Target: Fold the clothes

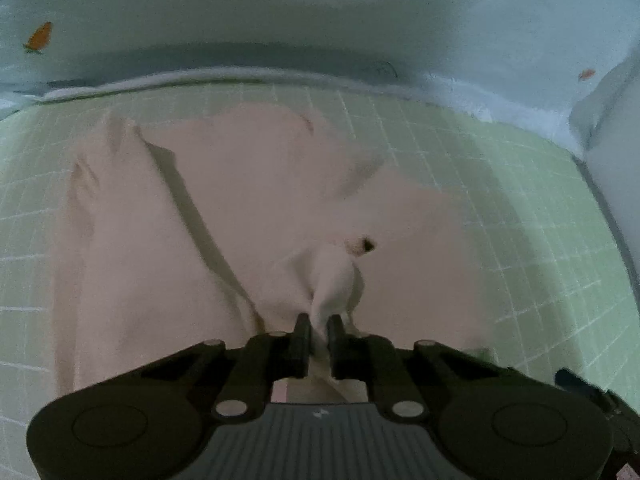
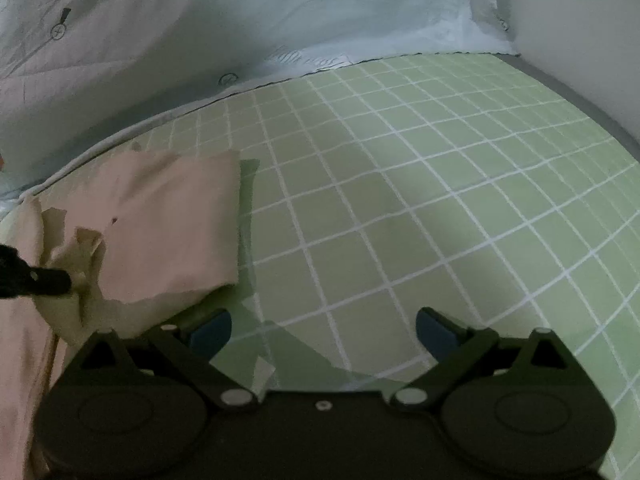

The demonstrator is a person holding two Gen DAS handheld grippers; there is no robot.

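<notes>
Pink garment (image 1: 168, 240) on green checked sheet (image 2: 400, 200) | left tongs (image 1: 319, 330) pinching fold | right tongs (image 2: 323, 326) apart

Dim, soft, motion-blurred; fisheye edges curve, vignette.

Pink garment (image 1: 248, 216) — green-checked sheet (image 2: 400, 200)

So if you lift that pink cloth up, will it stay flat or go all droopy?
Probably droopy: where the left gripper pinches the pink garment, it bunches into soft wrinkles. It looks thin and light, since its folded part lies almost flat on the green checked sheet. It likely won't slide much on that fabric.
</notes>
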